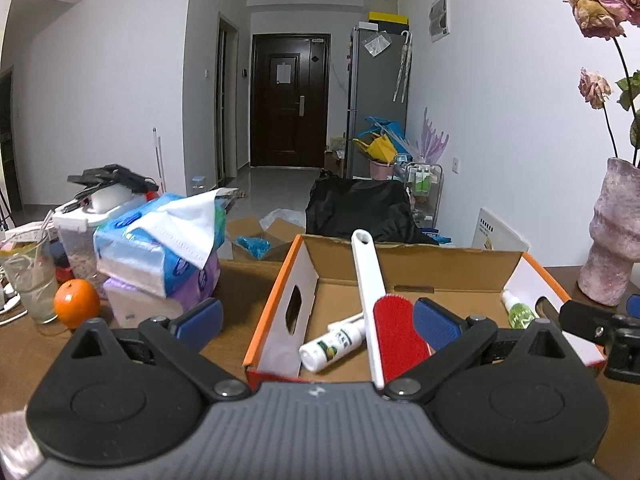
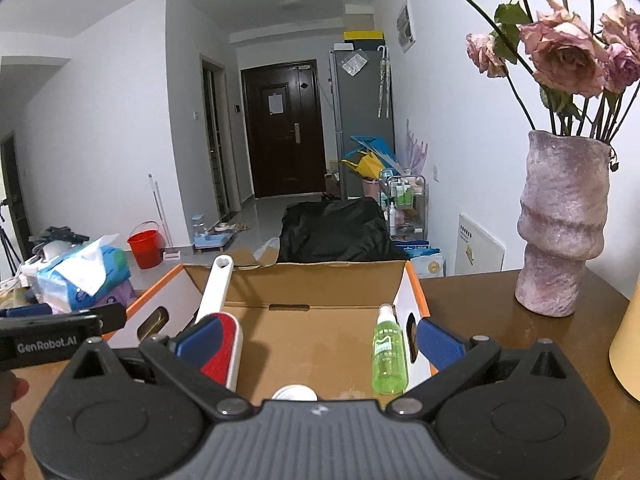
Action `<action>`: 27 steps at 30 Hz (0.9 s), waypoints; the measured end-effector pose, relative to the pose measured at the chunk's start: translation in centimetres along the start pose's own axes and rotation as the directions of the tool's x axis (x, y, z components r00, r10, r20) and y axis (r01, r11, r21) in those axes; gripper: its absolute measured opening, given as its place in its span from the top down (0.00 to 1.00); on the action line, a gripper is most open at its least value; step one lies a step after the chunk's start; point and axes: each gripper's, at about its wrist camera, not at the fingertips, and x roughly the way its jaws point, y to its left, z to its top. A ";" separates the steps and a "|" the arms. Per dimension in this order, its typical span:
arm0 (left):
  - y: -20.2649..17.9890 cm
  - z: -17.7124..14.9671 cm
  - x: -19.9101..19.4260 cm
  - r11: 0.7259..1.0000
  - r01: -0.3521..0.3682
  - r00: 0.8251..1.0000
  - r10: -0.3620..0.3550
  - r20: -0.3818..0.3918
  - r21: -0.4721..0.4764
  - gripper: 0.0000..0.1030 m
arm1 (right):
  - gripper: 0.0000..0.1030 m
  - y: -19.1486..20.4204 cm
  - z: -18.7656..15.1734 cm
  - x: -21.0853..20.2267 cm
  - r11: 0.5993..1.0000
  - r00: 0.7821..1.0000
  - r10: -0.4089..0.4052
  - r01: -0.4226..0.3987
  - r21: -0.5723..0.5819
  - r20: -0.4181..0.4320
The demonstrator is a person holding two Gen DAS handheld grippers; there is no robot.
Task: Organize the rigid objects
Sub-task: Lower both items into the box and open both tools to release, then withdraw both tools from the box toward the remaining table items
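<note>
- The left gripper (image 1: 318, 318) is spread wide and holds nothing; its 2 blue pads flank the near end of the box (image 1: 412, 258), the likely reason being that it has nothing left to carry here.
- Just ahead of it, between the pads, lies the brush (image 1: 370, 280), red face up, its white handle leaning on the far wall of the box, probably because it is too long to lie flat lengthwise.
- Beside the brush, toward the left pad, a white bottle (image 1: 334, 344) lies on its side on the box floor, touching the brush handle.
- The right gripper (image 2: 318, 338) is also wide apart and empty, poised over the same box (image 2: 296, 276) from its near edge.
- Just inside its right pad a green bottle (image 2: 387, 354) lies along the box's right wall, cap pointing away, tucked there to leave the middle free.
- At its left pad is the brush (image 2: 224, 340); the white bottle's base (image 2: 294, 393) peeps above the gripper body.
- Farther out on the bench (image 2: 476, 312) stand a vase (image 2: 560, 224) to the right, and tissues (image 1: 160, 248) and an orange (image 1: 76, 302) to the left; I judge 3 rigid items already boxed.
</note>
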 end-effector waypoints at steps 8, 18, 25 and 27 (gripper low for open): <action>1.3 -1.5 -2.6 1.000 -0.016 1.000 0.016 0.016 -0.007 0.00 | 0.00 -0.1 -1.2 -3.0 1.000 0.999 0.027 -0.027 -0.007 0.037; 3.0 -2.8 -6.0 0.999 -0.033 0.999 0.034 0.033 -0.022 0.00 | 0.00 -0.2 -2.3 -6.8 0.999 0.997 0.024 -0.022 -0.040 0.070; 4.7 -4.0 -8.4 0.998 -0.051 0.998 0.052 0.035 -0.028 0.00 | 0.00 -1.0 -3.8 -9.4 0.999 0.998 -0.003 0.007 -0.053 0.068; 5.1 -4.3 -8.9 0.998 -0.059 0.998 0.060 0.032 -0.031 0.00 | 0.00 -1.4 -4.4 -10.1 0.998 0.998 -0.012 0.016 -0.055 0.066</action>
